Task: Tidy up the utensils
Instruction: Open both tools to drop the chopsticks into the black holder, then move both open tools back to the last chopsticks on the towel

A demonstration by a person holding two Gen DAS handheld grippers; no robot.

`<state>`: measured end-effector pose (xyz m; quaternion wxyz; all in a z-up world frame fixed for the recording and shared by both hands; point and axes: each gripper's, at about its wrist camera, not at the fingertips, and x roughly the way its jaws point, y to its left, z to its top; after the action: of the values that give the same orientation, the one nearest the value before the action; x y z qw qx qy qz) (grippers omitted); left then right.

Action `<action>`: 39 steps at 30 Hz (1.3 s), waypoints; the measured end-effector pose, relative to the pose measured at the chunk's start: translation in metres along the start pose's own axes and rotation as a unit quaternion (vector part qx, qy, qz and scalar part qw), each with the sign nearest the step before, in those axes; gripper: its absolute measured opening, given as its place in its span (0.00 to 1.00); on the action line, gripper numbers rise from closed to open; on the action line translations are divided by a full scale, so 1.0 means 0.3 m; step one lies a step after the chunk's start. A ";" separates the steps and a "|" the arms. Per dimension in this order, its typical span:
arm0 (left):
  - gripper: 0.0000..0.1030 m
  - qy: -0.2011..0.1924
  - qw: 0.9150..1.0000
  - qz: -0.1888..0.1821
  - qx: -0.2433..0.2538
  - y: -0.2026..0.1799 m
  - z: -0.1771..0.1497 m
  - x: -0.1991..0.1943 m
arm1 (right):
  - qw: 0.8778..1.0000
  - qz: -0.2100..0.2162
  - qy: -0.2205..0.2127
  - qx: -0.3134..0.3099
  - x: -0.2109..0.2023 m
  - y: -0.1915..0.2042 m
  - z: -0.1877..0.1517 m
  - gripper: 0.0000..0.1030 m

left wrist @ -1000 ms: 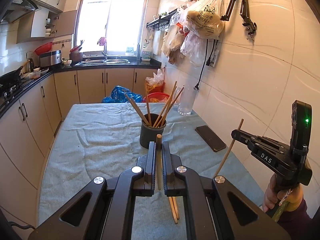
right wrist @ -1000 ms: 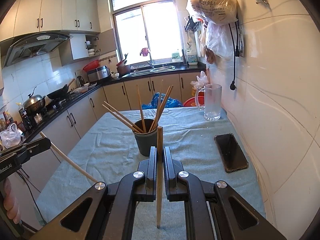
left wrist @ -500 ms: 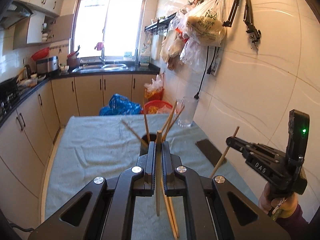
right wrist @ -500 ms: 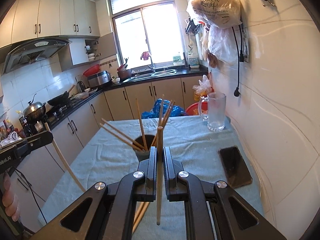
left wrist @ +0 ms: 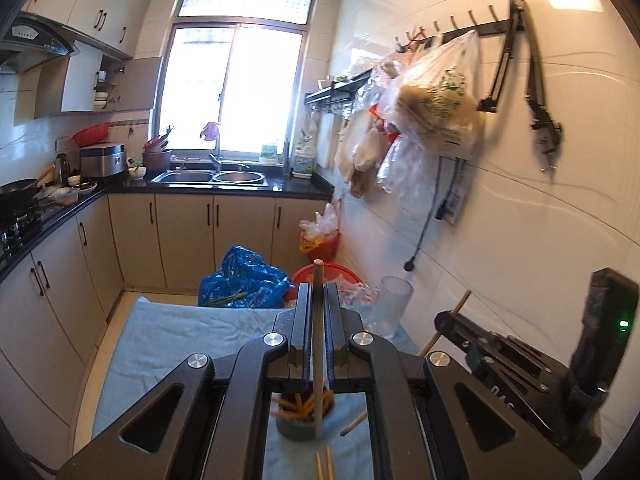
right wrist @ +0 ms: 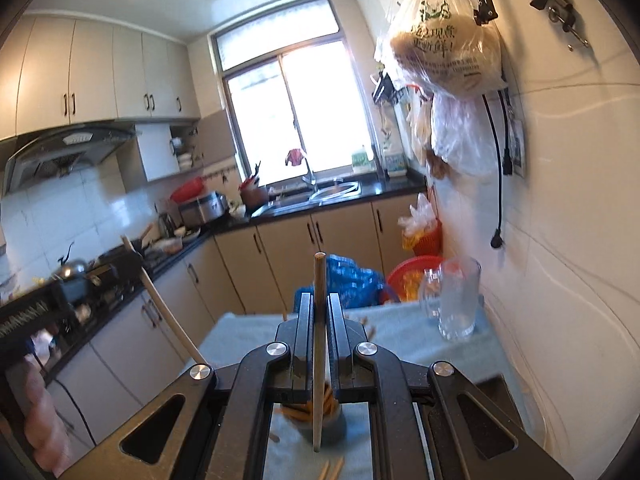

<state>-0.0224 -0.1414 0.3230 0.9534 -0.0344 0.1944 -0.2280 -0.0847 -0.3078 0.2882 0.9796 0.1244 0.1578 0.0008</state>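
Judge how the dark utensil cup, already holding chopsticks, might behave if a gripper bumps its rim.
The cup looks narrow and tall, with chopsticks leaning out of it, so it may tip if bumped. It stands on a cloth, so it would probably topple rather than slide.

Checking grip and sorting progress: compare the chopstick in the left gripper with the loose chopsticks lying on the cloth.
The chopstick in the left gripper stands upright, pinched in the shut left gripper; the loose chopsticks lie flat on the cloth.
The held one hangs with its lower tip by the holder cup; the loose ones lie nearer the camera, outside the cup.
Both look like plain wooden sticks.
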 end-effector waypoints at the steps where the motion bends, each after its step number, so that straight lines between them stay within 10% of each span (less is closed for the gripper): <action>1: 0.05 0.001 1.000 0.004 -0.001 0.005 0.009 0.028 | 1.000 -0.002 -0.006 0.001 0.025 0.002 0.013 0.07; 19: 0.05 0.088 0.996 0.022 -0.006 0.045 -0.079 0.380 | 0.996 -0.006 0.087 0.009 0.345 -0.051 -0.131 0.07; 23: 0.11 0.082 0.996 0.017 -0.004 0.045 -0.085 0.346 | 0.995 0.001 0.096 0.024 0.365 -0.072 -0.146 0.11; 27: 0.29 0.064 0.998 0.017 0.001 0.040 -0.090 0.259 | 0.995 0.001 0.089 0.032 0.348 -0.084 -0.138 0.41; 39: 0.38 0.035 0.999 0.007 -0.013 0.068 -0.117 -0.012 | 0.998 -0.002 0.060 0.031 0.151 -0.059 -0.098 0.49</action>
<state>-0.0304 -0.1207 0.2887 0.9471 -0.0374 0.2312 -0.2194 -0.0515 -0.3161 0.2427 0.9640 0.1539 0.2168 0.0018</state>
